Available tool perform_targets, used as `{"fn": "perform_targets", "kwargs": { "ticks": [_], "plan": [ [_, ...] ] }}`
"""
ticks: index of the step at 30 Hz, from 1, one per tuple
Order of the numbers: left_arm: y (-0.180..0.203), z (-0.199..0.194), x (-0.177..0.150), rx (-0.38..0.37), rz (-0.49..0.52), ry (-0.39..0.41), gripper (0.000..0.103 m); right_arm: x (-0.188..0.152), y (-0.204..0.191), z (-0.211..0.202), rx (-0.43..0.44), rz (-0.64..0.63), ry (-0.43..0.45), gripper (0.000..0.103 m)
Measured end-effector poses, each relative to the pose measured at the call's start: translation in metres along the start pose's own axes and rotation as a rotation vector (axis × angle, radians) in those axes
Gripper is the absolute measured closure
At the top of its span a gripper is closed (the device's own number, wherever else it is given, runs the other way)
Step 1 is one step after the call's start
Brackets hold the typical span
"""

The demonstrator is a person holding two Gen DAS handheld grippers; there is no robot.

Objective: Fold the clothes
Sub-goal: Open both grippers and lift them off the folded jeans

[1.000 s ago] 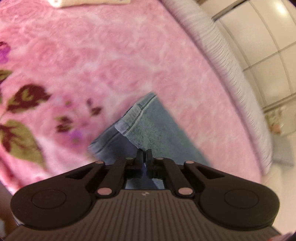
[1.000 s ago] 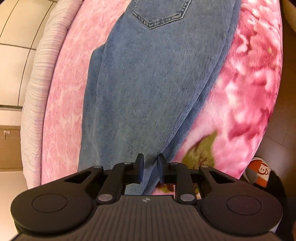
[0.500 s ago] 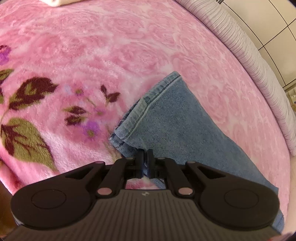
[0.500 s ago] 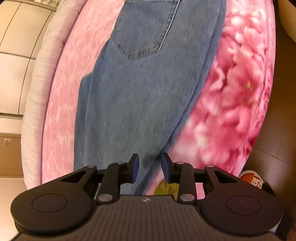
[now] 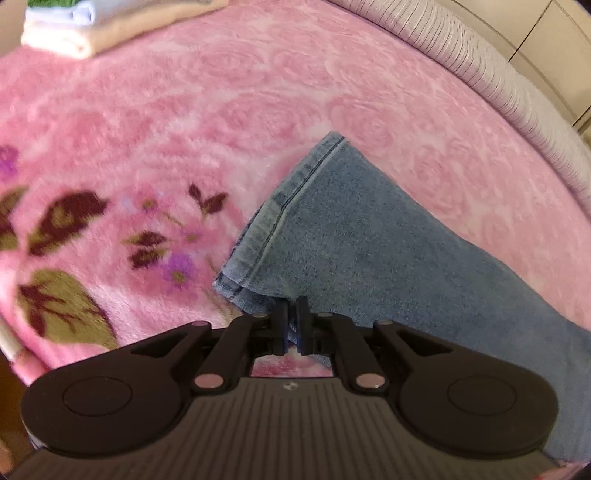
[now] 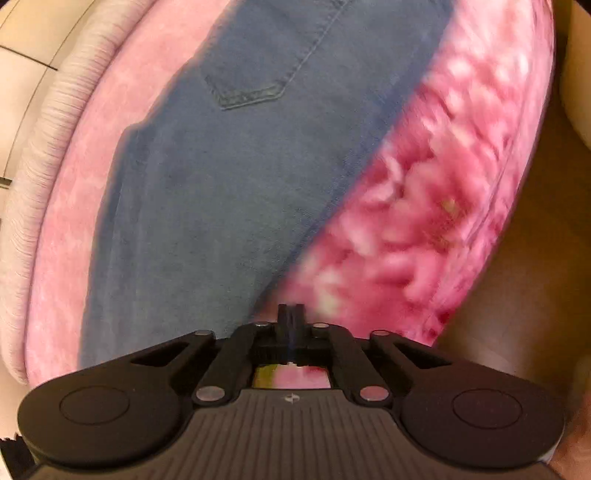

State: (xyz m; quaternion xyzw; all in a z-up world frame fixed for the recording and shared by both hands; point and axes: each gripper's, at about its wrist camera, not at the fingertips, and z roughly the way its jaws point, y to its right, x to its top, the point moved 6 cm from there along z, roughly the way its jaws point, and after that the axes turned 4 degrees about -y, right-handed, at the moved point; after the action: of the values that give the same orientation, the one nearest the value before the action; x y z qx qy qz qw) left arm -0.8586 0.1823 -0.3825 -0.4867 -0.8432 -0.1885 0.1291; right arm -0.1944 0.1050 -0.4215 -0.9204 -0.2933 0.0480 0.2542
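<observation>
Blue jeans lie on a pink flowered blanket (image 5: 184, 122). In the left wrist view the stacked leg ends of the jeans (image 5: 351, 236) lie flat, hems pointing away. My left gripper (image 5: 291, 323) is shut on the near edge of the jeans leg. In the right wrist view the seat of the jeans (image 6: 221, 177) with a back pocket (image 6: 255, 81) stretches away. My right gripper (image 6: 291, 317) is shut at the jeans' near right edge; the view is blurred and I cannot tell whether denim is between the fingers.
A stack of folded clothes (image 5: 92, 26) sits at the far end of the blanket. A pale ribbed mattress edge (image 5: 517, 96) borders the blanket, with wall panels beyond. Brown floor (image 6: 517, 258) lies to the right of the bed.
The left gripper has lowered the leg ends flat onto the blanket and pulled back. The right gripper was open half a second ago and has shut, sliding toward the jeans' right edge.
</observation>
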Motion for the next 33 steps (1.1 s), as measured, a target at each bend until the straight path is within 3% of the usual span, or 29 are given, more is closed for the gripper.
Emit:
{"fn": "perform_targets", "kwargs": {
  "ticks": [2,6,9,12,13,15,19,21,22,26,30,33],
  "plan": [
    [0.01,-0.017,0.001,0.066,0.066,0.034,0.097,0.005,-0.008,-0.017,-0.008,-0.053,0.045,0.083],
    [0.04,-0.054,-0.003,0.107,0.163,0.123,0.097,0.021,-0.022,-0.051,-0.106,-0.223,0.2,0.077],
    [0.078,-0.046,-0.014,0.003,0.284,0.147,0.092,0.032,-0.032,-0.047,-0.192,-0.398,0.308,0.072],
    [0.109,-0.019,-0.029,-0.105,0.398,0.137,0.09,0.038,-0.032,-0.028,-0.234,-0.514,0.372,0.059],
    [0.11,-0.008,-0.033,-0.111,0.414,0.141,0.09,0.038,-0.025,-0.019,-0.259,-0.532,0.368,0.053],
    [0.098,0.011,-0.038,-0.103,0.372,0.135,0.091,0.033,-0.007,-0.006,-0.295,-0.562,0.367,0.058],
    [0.082,0.013,-0.037,-0.125,0.294,0.176,0.094,0.021,-0.002,-0.019,-0.27,-0.546,0.452,0.054],
    [0.083,0.009,-0.037,-0.144,0.296,0.194,0.083,0.013,-0.006,-0.032,-0.175,-0.525,0.517,0.047],
    [0.085,0.007,-0.039,-0.162,0.303,0.202,0.075,0.007,-0.009,-0.032,-0.144,-0.528,0.538,0.037],
    [0.099,0.004,-0.065,-0.243,0.383,0.211,0.067,-0.024,-0.012,-0.021,-0.14,-0.555,0.52,0.034],
    [0.102,-0.021,-0.091,-0.218,0.394,0.211,0.062,-0.066,-0.012,-0.041,-0.164,-0.533,0.452,0.032],
    [0.113,-0.054,-0.103,-0.267,0.436,0.238,0.059,-0.093,-0.018,-0.075,-0.103,-0.546,0.47,0.017]
  ]
}}
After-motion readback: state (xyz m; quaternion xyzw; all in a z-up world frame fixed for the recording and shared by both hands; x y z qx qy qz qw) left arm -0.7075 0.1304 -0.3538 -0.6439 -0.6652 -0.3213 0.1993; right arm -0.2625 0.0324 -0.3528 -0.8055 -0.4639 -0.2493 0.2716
